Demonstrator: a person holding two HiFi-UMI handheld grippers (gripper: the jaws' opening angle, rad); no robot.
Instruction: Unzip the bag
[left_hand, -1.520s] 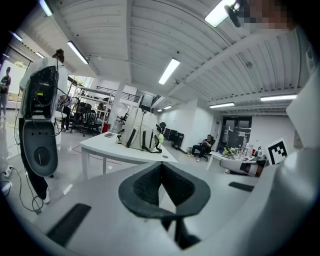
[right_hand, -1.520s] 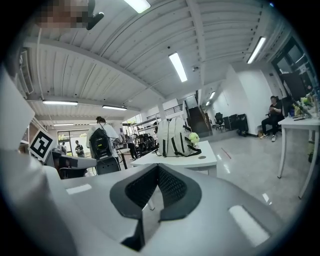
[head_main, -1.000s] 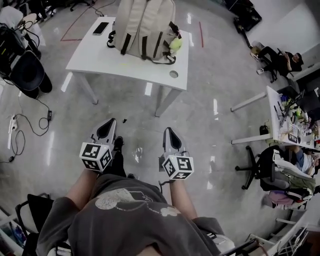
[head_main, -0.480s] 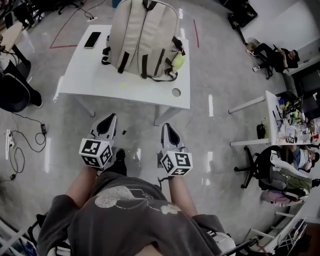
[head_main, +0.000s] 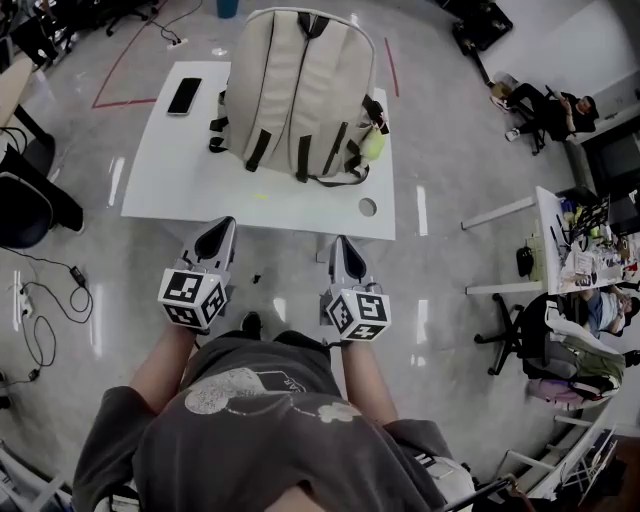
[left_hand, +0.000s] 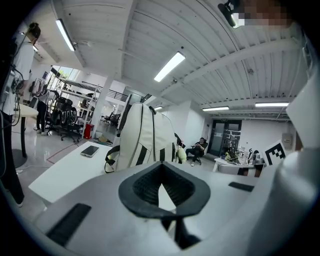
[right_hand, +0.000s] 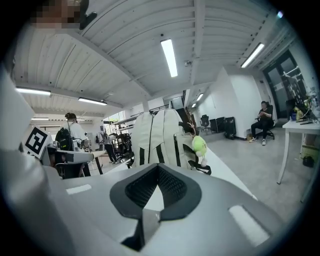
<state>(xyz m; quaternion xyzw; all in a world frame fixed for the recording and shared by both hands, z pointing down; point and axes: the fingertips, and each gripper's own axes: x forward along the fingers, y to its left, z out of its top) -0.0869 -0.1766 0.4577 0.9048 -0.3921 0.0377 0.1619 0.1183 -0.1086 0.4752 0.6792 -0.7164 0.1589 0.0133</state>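
Short of table (head_main: 180, 170), left gripper (head_main: 225, 222), right gripper (head_main: 340, 241) abreast, fingers (left_hand: 137, 187) together.

We are looking at a cream backpack (head_main: 300, 95) standing upright on a white table (head_main: 170, 180), set toward the table's right half. Its strap side is facing us: two padded shoulder straps are running down the back panel, ending in dark webbing that is trailing onto the tabletop. A dark carry loop is showing at the top. The body is looking full and rounded. A small yellow-green charm (head_main: 373, 145) is hanging at its right side. We are finding no zip track on this face.
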